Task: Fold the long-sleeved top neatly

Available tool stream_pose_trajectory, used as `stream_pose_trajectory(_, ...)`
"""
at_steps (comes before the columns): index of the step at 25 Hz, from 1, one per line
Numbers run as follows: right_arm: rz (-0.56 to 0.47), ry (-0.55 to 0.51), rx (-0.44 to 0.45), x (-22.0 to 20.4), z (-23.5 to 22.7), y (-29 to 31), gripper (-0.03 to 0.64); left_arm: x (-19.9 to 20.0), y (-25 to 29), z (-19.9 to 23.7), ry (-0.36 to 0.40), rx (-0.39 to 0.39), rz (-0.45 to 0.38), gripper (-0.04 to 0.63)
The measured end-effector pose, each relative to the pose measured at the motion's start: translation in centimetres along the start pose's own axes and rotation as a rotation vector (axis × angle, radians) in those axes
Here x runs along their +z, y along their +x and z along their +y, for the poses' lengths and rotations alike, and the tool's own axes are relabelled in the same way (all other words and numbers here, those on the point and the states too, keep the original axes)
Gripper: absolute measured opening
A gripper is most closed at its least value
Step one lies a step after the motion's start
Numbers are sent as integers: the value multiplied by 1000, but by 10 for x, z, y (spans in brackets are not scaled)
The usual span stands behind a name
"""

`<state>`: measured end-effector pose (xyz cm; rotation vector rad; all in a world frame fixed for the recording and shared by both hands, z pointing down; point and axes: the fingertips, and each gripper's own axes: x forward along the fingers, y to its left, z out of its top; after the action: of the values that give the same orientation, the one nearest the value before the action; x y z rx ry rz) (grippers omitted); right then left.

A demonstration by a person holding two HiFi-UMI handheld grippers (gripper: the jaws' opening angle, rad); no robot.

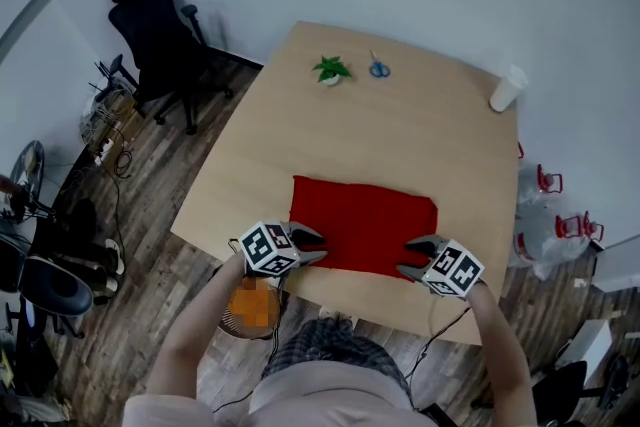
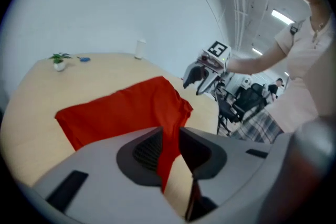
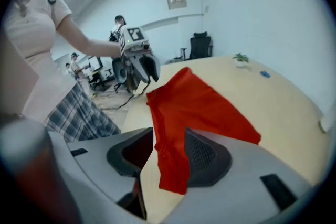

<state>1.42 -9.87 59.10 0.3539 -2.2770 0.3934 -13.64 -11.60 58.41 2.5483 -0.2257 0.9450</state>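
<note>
A red long-sleeved top (image 1: 365, 220) lies folded into a rectangle on the near part of the wooden table (image 1: 400, 125). My left gripper (image 1: 322, 247) is at its near left corner. In the left gripper view the left gripper (image 2: 169, 136) is shut on a fold of the red top (image 2: 126, 110), which runs up between the pads. My right gripper (image 1: 405, 255) is at the near right corner. In the right gripper view the right gripper (image 3: 169, 136) is shut on the red cloth (image 3: 199, 105), with a loose end hanging below the jaws. Both near corners are raised off the table.
At the table's far side stand a small potted plant (image 1: 331, 69), blue scissors (image 1: 379, 69) and a white cup (image 1: 507, 89). A black office chair (image 1: 160, 35) stands off the far left corner. The table's near edge runs just under both grippers.
</note>
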Motion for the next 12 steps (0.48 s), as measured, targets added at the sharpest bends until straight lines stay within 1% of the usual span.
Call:
stream_pose_trajectory(1, -66, 44, -41, 10, -8, -10, 193, 12, -9, 6, -34, 30, -67, 91)
stream_pose_trajectory(3, -223, 146, -123, 30, -25, -34, 179, 36, -30, 17, -105, 76, -209, 86)
stream_pose_trajectory(5, -389, 235, -213, 50, -40, -63, 158, 57, -51, 28, -155, 134, -335, 83)
stream_pose_trajectory(6, -462, 262, -263, 58, -47, -78, 153, 66, -62, 34, -172, 172, -392, 83)
stream_pose_trajectory(9, -623, 292, -418, 75, -61, -123, 119, 91, -99, 51, -224, 309, -561, 53)
stream_pose_trajectory(12, -744, 295, -574, 85, -72, -165, 95, 110, -138, 64, -264, 451, -704, 8)
